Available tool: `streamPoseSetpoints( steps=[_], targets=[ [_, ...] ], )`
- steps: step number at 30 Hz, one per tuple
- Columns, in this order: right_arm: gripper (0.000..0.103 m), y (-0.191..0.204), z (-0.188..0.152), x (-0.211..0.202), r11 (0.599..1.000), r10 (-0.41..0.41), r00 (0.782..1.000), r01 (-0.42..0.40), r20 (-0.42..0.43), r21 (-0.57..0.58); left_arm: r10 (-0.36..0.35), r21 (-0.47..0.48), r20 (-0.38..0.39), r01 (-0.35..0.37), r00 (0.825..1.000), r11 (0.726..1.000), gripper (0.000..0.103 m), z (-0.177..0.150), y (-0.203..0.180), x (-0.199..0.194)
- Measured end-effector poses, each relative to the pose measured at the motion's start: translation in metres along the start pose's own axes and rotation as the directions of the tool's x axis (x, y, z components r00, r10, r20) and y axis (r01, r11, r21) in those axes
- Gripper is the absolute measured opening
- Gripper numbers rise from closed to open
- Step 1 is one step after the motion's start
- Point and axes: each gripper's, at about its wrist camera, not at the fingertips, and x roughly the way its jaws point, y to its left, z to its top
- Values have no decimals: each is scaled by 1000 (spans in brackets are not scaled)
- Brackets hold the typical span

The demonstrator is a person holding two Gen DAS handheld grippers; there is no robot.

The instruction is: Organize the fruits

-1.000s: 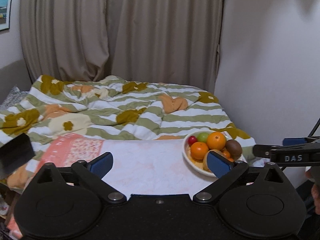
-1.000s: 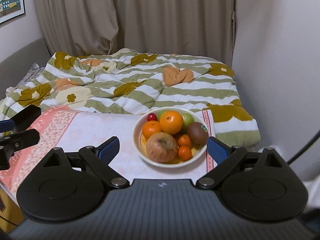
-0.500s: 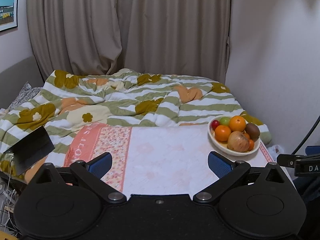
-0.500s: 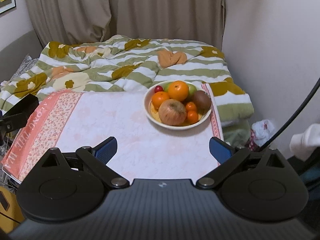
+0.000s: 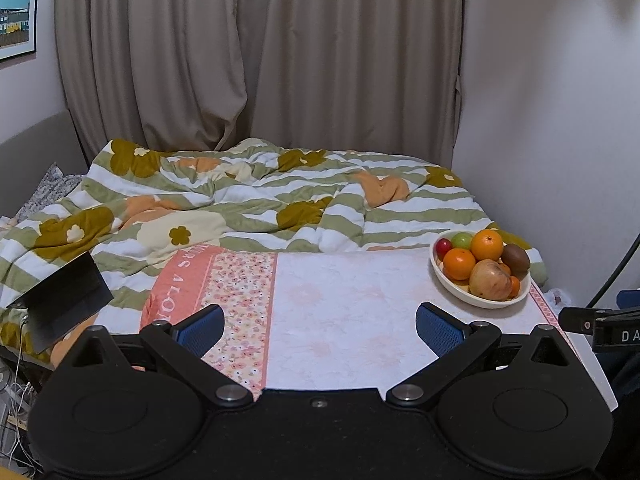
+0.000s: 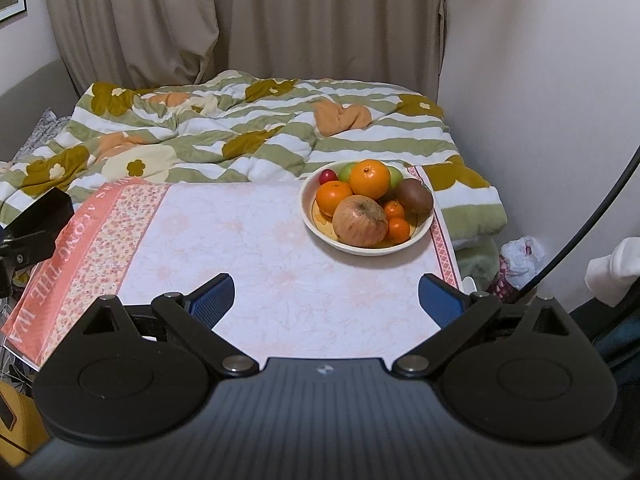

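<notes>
A cream bowl (image 6: 320, 232) (image 5: 452, 286) stands at the far right corner of a table with a pink floral cloth (image 6: 248, 256) (image 5: 344, 312). It holds a large brownish apple (image 6: 360, 221), two oranges (image 6: 369, 179), small tangerines (image 6: 399, 228), a kiwi (image 6: 415, 196), a green apple (image 6: 346, 170) and a small red fruit (image 6: 328, 176). My left gripper (image 5: 320, 326) is open and empty over the near table edge, left of the bowl. My right gripper (image 6: 326, 298) is open and empty, short of the bowl.
A bed with a striped flowered duvet (image 5: 248, 200) lies behind the table. Curtains (image 5: 260, 52) hang behind it and a wall (image 6: 560, 80) is at the right. A dark cable (image 6: 592, 216) and a plastic bag (image 6: 520, 256) are right of the table.
Both grippers have pulled back and risen from the bowl, so more of the table shows. The bowl and its fruit have not moved. Both stay open.
</notes>
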Motion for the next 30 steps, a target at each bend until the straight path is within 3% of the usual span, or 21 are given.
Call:
streamPoseSetpoints(
  steps=[30],
  targets=[
    [103,-3,1,10,1000,-10,1000,10,-11,12,3,-10,-9,-3,1000,1000,103,2,6,10]
  ],
)
